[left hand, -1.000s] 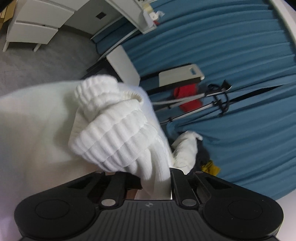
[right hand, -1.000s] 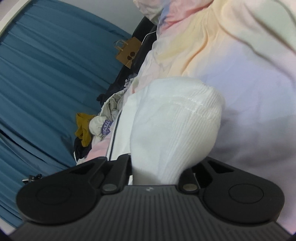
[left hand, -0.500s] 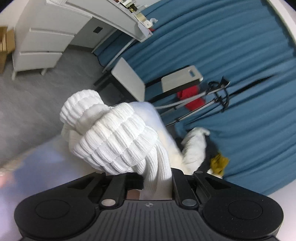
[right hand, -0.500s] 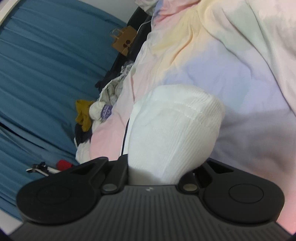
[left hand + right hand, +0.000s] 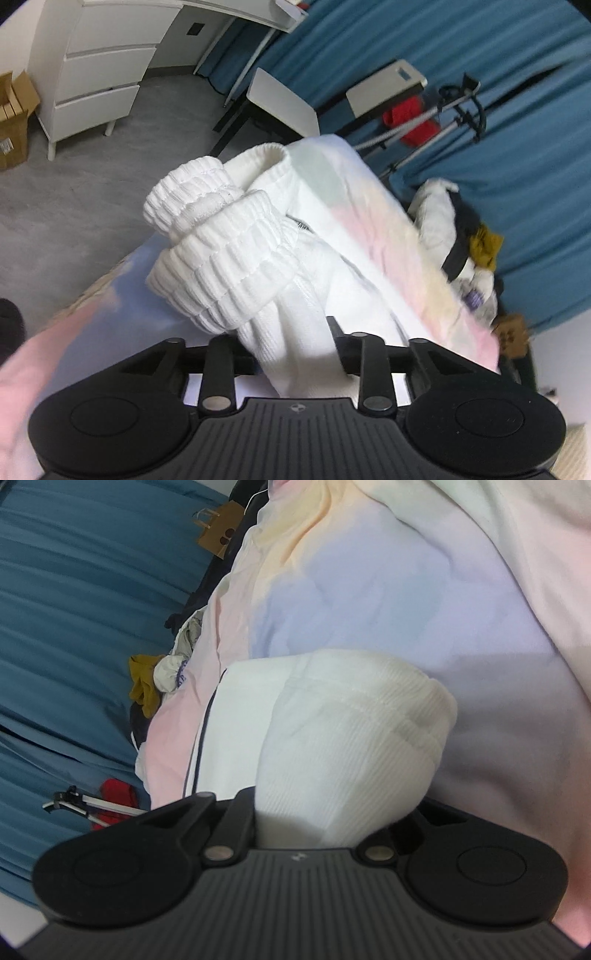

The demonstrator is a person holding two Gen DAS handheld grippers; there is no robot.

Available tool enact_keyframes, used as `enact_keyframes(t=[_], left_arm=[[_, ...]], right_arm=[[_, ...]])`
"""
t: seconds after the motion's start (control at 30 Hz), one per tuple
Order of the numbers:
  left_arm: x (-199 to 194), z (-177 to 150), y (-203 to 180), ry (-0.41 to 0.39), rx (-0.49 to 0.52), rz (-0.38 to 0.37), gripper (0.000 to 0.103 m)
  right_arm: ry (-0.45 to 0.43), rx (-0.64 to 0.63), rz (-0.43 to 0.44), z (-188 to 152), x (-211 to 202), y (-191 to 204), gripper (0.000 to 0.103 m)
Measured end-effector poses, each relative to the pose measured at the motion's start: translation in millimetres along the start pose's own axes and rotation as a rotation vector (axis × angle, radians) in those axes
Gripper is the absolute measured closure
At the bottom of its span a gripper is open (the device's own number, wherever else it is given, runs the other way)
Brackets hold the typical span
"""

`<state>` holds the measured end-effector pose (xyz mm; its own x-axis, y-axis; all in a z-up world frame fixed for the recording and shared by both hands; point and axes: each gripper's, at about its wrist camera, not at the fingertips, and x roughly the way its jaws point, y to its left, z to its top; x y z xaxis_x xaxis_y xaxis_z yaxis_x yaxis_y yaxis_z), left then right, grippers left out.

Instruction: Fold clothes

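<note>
A white knit garment with thick ribbed cuffs point(image 5: 225, 258) bunches in front of my left gripper point(image 5: 291, 354), which is shut on its fabric; the fingertips are hidden by the cloth. The same white garment point(image 5: 332, 746) shows in the right wrist view, with a ribbed hem and a thin dark stripe along its left edge. My right gripper point(image 5: 325, 823) is shut on that hem, fingertips buried in it. The garment lies over a pastel rainbow bedsheet point(image 5: 406, 602), also in the left wrist view point(image 5: 388, 229).
A pile of other clothes, white, black and mustard point(image 5: 469, 243), lies at the bed's far edge by the blue curtain point(image 5: 517, 166). White drawers point(image 5: 99, 74), a cardboard box point(image 5: 13, 125), small tables point(image 5: 284, 99) and a tripod with red cloth point(image 5: 417, 118) stand on the grey floor. A paper bag point(image 5: 218, 531) sits beyond the bed.
The left gripper has swung with the bunched cuffs, so the bed and clothes pile now show beneath it. The right gripper has lowered slightly toward the sheet, still holding the hem.
</note>
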<state>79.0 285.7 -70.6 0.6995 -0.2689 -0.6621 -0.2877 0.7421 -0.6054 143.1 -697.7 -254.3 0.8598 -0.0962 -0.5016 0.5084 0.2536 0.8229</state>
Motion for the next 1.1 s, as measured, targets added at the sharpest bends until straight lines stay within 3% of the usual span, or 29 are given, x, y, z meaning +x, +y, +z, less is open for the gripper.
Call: enact_keyframes(t=[0.13, 0.3, 0.47, 0.6, 0.93, 1.1], left_arm=[[-17, -12, -6, -0.006, 0.075, 0.019, 0.049], [-42, -19, -20, -0.035, 0.154, 0.063, 0.043], [-65, -24, -51, -0.119, 0.276, 0.069, 0.034], [-63, -37, -92, -0.204, 0.349, 0.05, 0.025], [48, -104, -209, -0.133, 0.521, -0.07, 0.025], [104, -152, -249, -0.121, 0.622, -0.08, 0.025]], right_arm=[[-0.013, -0.017, 0.018, 0, -3, 0, 0.089], [-0.046, -0.053, 0.055, 0, -6, 9, 0.089], [-0.104, -0.149, 0.117, 1, -13, 34, 0.089], [-0.111, -0.169, 0.09, 2, -11, 35, 0.089], [-0.082, -0.154, 0.042, 4, 1, 19, 0.089], [-0.078, -0.155, 0.032, 3, 7, 18, 0.089]])
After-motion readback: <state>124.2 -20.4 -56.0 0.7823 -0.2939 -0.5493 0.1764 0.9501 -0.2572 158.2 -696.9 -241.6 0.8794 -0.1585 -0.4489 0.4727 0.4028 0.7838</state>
